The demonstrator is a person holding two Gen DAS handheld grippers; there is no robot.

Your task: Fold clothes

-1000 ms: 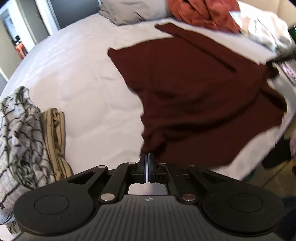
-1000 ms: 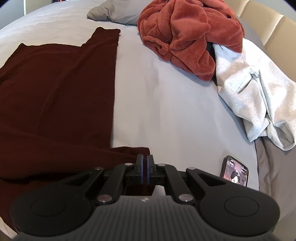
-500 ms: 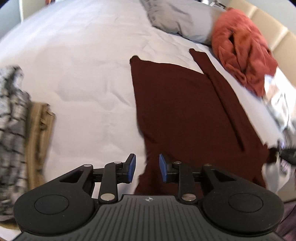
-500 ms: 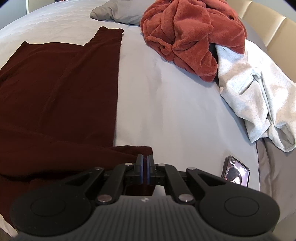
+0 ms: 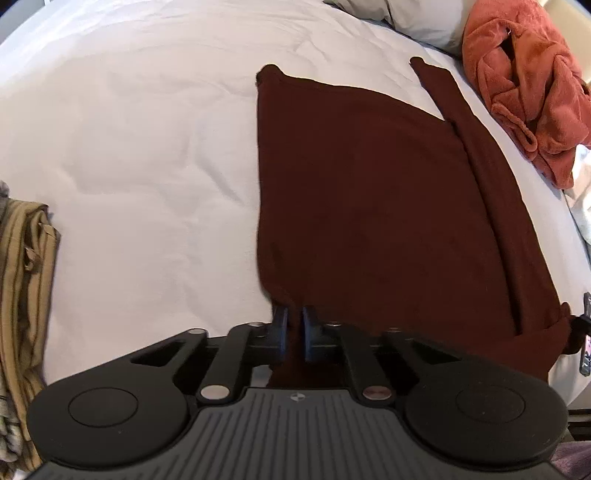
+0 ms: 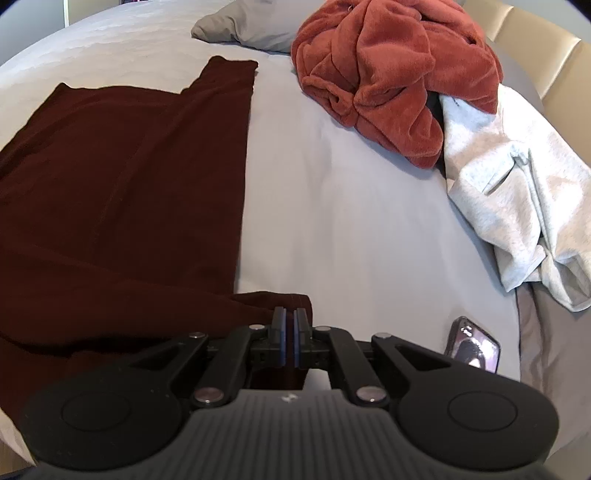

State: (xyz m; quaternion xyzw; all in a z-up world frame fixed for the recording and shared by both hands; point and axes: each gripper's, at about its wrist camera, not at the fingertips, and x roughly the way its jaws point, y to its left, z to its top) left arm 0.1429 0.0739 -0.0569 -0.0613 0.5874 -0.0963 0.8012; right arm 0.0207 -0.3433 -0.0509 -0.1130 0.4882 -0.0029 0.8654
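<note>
- The maroon garment (image 5: 369, 192) lies flat on the bed (image 5: 129, 147), long axis running from the near edge toward the pillows
- Left hand-held gripper (image 5: 293, 334) sits slightly apart around its near-left corner
- Right hand-held gripper (image 6: 290, 334) is clamped on the near-right corner

A dark smartphone with a lit screen (image 6: 474, 345) lies at the near right edge of the white-sheeted bed (image 6: 332, 206), a grey pillow (image 6: 240, 27) at the far end.

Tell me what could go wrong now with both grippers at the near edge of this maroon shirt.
The phone lies right beside the right gripper; a sideways sweep could knock it off the bed. The left gripper has cloth between slightly parted fingers, so the maroon shirt may slip out and fold unevenly.
</note>
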